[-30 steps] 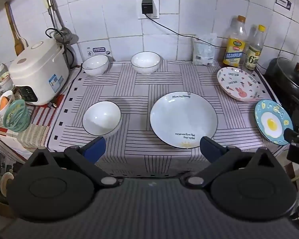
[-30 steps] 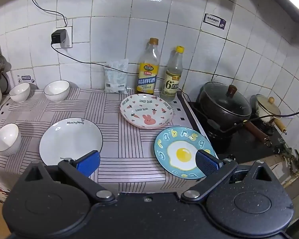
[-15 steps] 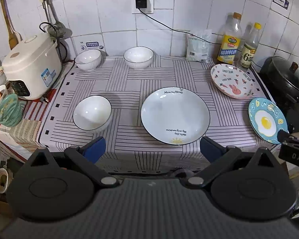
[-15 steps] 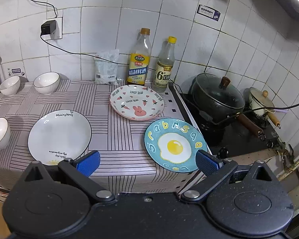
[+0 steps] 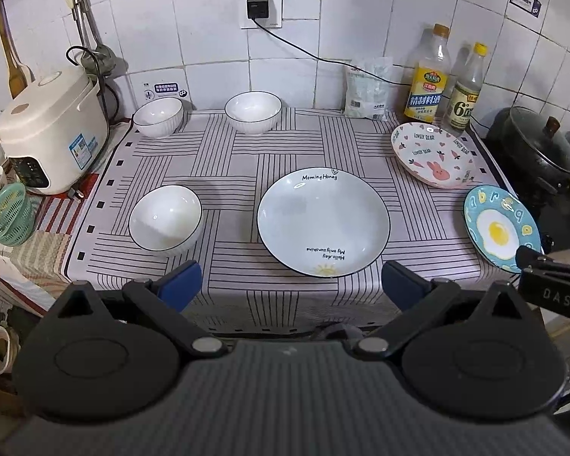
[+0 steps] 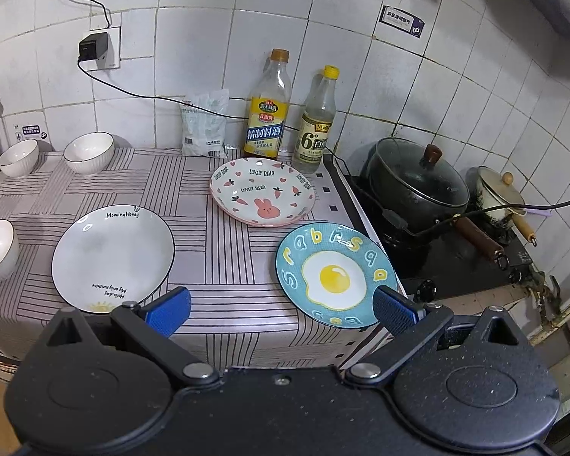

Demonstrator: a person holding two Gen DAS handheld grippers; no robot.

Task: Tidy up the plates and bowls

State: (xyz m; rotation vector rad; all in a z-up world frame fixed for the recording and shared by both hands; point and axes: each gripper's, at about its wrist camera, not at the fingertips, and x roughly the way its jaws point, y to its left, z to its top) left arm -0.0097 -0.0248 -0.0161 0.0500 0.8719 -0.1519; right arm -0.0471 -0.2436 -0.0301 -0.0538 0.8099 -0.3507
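Plates and bowls all sit on the striped cloth [image 5: 228, 163], none stacked, none touching. Your white plate [image 5: 323, 224] w/ the sun print lies front-centre, right ahead of your left gripper [image 5: 290, 285]. Front bowl [image 5: 165, 217] is just left of it, apart from it. Two more at the back by the tiled wall: back-left bowl [image 5: 158, 116] and back-centre bowl [image 5: 253, 112], side by side w/ a gap. Bunny plate [image 6: 262, 197] sits back-right, in front of the two bottles [image 6: 266, 114]. Egg plate [image 6: 332, 273] is at the front-right corner, rim hanging a bit past the cloth edge, close to the bunny plate; can't tell if the rims touch.

Your left gripper hangs off the front edge of the counter, fingers spread wide, nothing between them. Your right gripper [image 6: 281, 309] is also spread, empty, hovering low at the near edge of the egg plate; its right fingertip [image 6: 393, 309] overlaps the plate rim in view, contact unclear.

Rice cooker [image 5: 49, 129] stands left of the cloth, black pot [image 6: 418, 186] on the stove to the right.
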